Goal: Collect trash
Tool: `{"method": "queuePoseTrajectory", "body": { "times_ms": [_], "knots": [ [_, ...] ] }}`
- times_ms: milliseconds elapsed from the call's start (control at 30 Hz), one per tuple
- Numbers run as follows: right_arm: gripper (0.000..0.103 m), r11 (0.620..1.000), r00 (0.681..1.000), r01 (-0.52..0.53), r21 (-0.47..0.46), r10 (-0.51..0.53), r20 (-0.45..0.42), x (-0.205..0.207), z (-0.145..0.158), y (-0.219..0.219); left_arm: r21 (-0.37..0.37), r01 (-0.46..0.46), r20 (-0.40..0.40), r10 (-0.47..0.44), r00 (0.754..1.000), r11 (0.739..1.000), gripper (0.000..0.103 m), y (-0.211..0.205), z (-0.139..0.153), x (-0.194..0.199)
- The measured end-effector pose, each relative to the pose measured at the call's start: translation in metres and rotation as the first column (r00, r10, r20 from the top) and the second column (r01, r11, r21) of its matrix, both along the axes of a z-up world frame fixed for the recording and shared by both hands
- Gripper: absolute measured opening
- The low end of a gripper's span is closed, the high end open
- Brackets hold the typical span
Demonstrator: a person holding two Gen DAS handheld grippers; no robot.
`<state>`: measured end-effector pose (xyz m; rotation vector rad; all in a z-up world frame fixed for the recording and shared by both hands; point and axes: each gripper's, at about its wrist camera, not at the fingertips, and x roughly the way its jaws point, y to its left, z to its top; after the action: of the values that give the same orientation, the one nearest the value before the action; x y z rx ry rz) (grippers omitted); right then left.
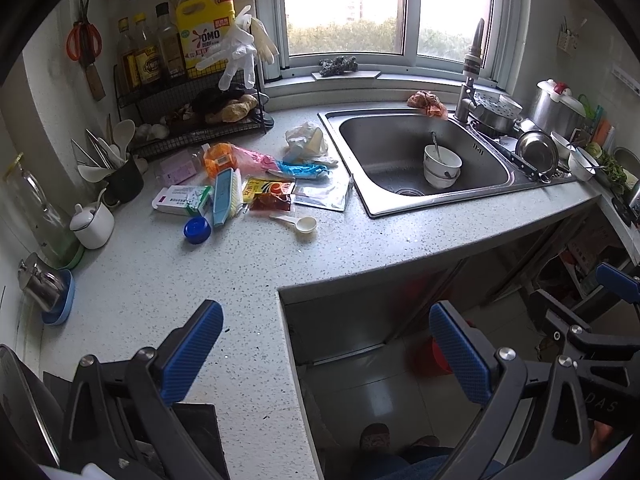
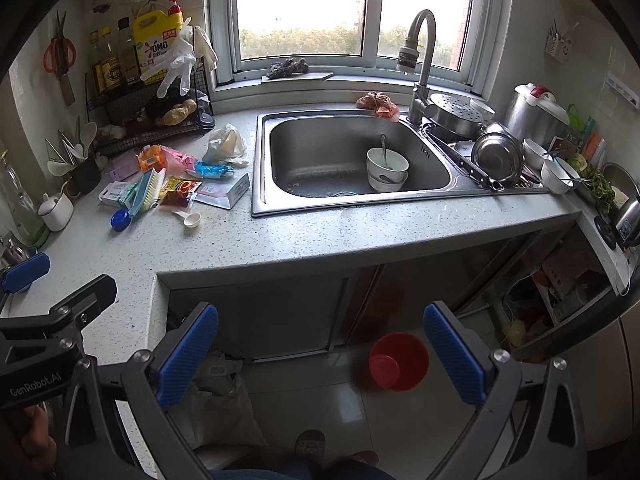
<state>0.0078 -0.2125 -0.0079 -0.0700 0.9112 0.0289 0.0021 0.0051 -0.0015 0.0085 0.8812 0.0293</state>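
Left wrist view
Left gripper (image 1: 326, 344): released, jaws wide, nothing between them; it hangs over the near counter edge, well short of the sink (image 1: 424, 160), likely because no item has been picked out yet.
Trash (image 1: 256, 176): a loose heap of wrappers, packets and small boxes on the counter (image 1: 248, 280) just left of the sink, near enough to reach with either gripper.
Spoon (image 1: 298, 223): white, lying alone in front of the heap, left of the sink.
Bowls (image 1: 442, 164): stacked inside the sink, a utensil standing in the top one; dishes, not trash.

Right wrist view
Right gripper (image 2: 320, 354): released and empty, held out over the floor, below the sink.
Bucket (image 2: 398, 360): red, on the floor below the sink, between the right gripper's pads; probably the bin for the trash.
Bag (image 2: 218, 396): pale, slumped on the floor below and left of the sink.
Heap: again left of the sink, untouched; the collecting looks not yet begun.
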Motion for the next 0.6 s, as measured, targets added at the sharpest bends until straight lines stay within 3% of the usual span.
{"method": "queuePoseTrajectory", "body": {
  "times_ms": [600],
  "knots": [
    [0.103, 1.0, 1.0, -0.008, 0.001, 0.008, -0.01, 0.0024, 0.0011, 0.0013, 0.006, 0.0, -0.003, 0.0, 1.0, 1.0, 0.103, 0.0009, -0.0017, 0.0013]
  ]
}}
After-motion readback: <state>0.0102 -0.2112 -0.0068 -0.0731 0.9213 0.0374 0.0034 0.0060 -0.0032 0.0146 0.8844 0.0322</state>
